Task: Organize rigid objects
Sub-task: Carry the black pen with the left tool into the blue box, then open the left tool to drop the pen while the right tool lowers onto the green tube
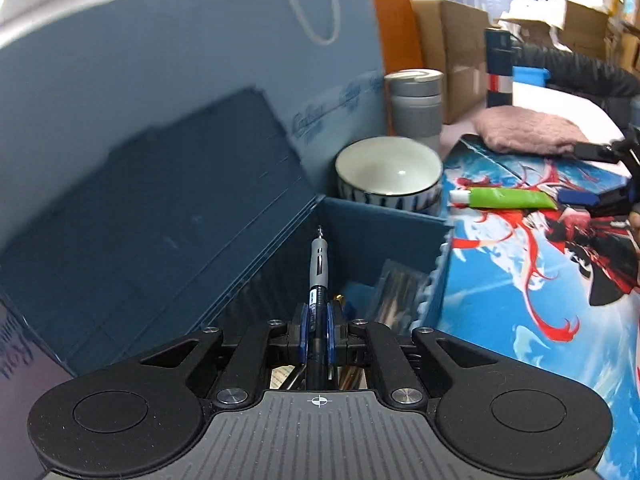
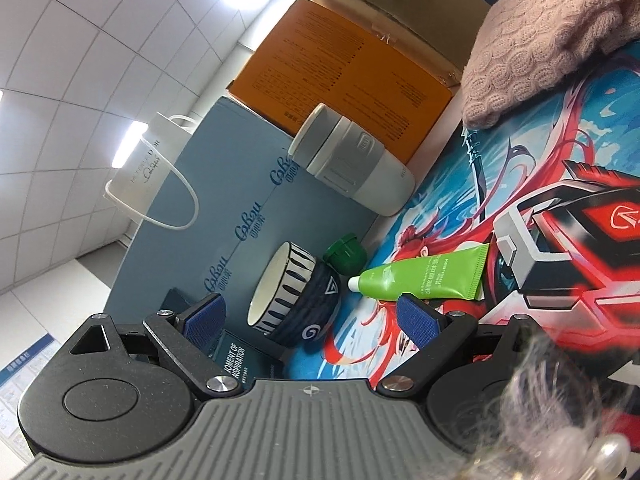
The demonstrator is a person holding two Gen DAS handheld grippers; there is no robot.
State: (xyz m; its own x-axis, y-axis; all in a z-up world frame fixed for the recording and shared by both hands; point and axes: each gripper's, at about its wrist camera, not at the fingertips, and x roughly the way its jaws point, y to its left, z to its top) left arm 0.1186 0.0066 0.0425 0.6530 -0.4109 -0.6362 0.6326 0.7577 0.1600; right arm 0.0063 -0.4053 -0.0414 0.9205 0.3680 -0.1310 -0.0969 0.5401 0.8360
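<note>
Blue box (image 1: 384, 224) in the frame's middle gets the pen (image 1: 319, 276).
Left gripper (image 1: 318, 344) pinches it above the opening; best lowered before release. Right gripper (image 2: 308, 316) is spread, near the green tube (image 2: 424, 280).

Left wrist view: looks forward and downward along its fingers, close over the blue box (image 1: 384, 240).
Right wrist view: rolled sideways (the scene tilts), low and near the printed mat (image 2: 460, 240).
Shared: bowl (image 1: 388, 172) (image 2: 296, 296), green tube (image 1: 508, 198) (image 2: 424, 280), grey flask (image 1: 416, 100) (image 2: 352, 160), blue bag (image 1: 200, 92) (image 2: 224, 184).
</note>
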